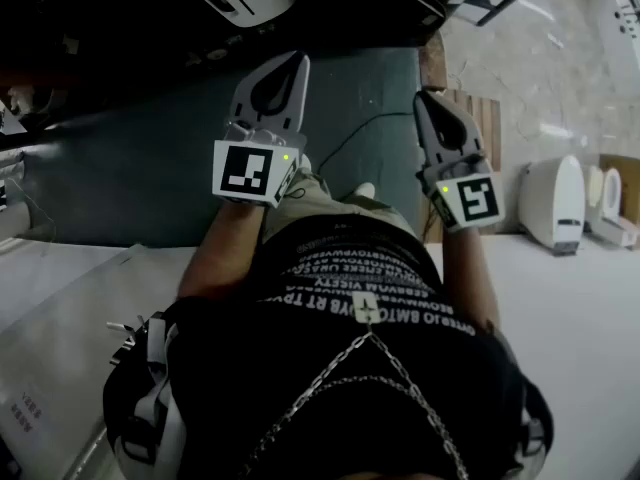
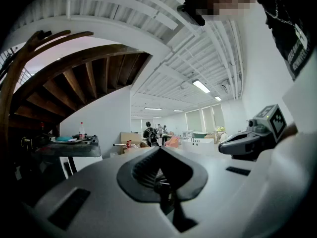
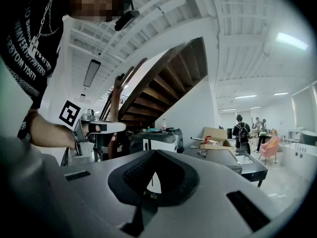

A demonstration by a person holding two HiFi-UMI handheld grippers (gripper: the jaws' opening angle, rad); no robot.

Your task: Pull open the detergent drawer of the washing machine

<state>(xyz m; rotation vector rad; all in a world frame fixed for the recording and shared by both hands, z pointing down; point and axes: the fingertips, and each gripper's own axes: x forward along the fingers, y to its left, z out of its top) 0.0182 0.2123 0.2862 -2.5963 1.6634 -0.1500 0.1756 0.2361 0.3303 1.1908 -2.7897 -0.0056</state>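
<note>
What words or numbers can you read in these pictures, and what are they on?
Black T-shirt: rows of white letters, too blurred to read.
White panel at the lower left: tiny print, too small to read.
Cubes on the left gripper and right gripper: square black-and-white markers, no words.

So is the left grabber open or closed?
Shut. The left gripper has its jaws pressed together in its own view, nothing between them.

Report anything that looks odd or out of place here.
Nothing looks spilled or damaged. The odd part: the left tongs and right tongs are both shut and empty, aimed into the open room, and no detergent drawer shows in any view.
</note>
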